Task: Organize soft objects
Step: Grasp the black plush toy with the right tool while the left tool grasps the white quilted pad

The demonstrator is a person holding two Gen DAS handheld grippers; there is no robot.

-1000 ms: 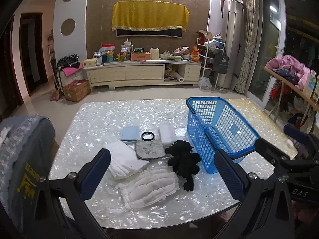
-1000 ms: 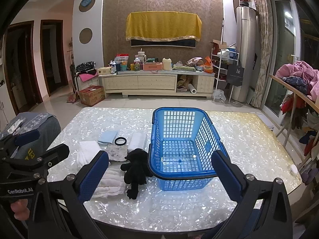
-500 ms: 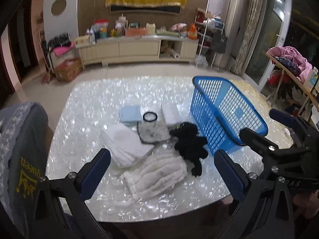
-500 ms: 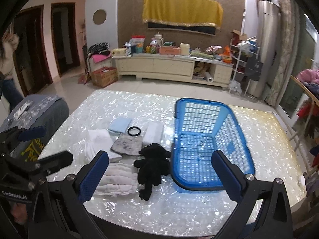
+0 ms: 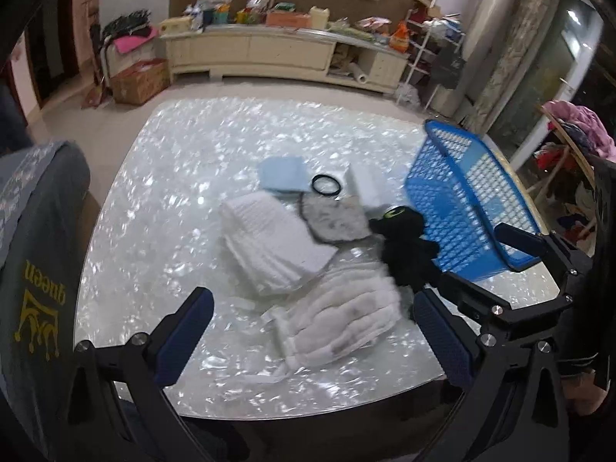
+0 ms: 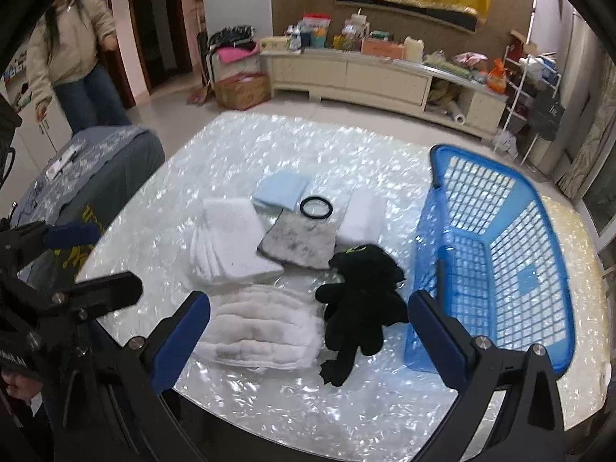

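Soft things lie on the pearly table point(image 6: 269, 142): a black plush toy point(image 6: 362, 300) beside the blue basket point(image 6: 496, 265), a quilted white cloth point(image 6: 261, 331) nearest me, a folded white towel stack point(image 6: 235, 242), a grey cloth point(image 6: 296, 240), a light blue cloth point(image 6: 283, 190), a white cloth point(image 6: 364, 217) and a black ring point(image 6: 315, 206). My right gripper point(image 6: 308, 337) is open, above the quilted cloth and plush. My left gripper point(image 5: 313, 333) is open, over the quilted cloth point(image 5: 342, 319), with the plush point(image 5: 404, 248) and basket point(image 5: 466, 211) to its right.
A chair with a grey cover point(image 6: 96, 169) stands at the table's left edge. A person point(image 6: 73, 57) stands at far left. A long cabinet point(image 6: 369, 77) crowded with items lines the back wall. A clothes rack point(image 5: 577, 138) is on the right.
Both grippers have tilted down and moved in closer over the cloths. The views shifted left; a person has come into the right wrist view.
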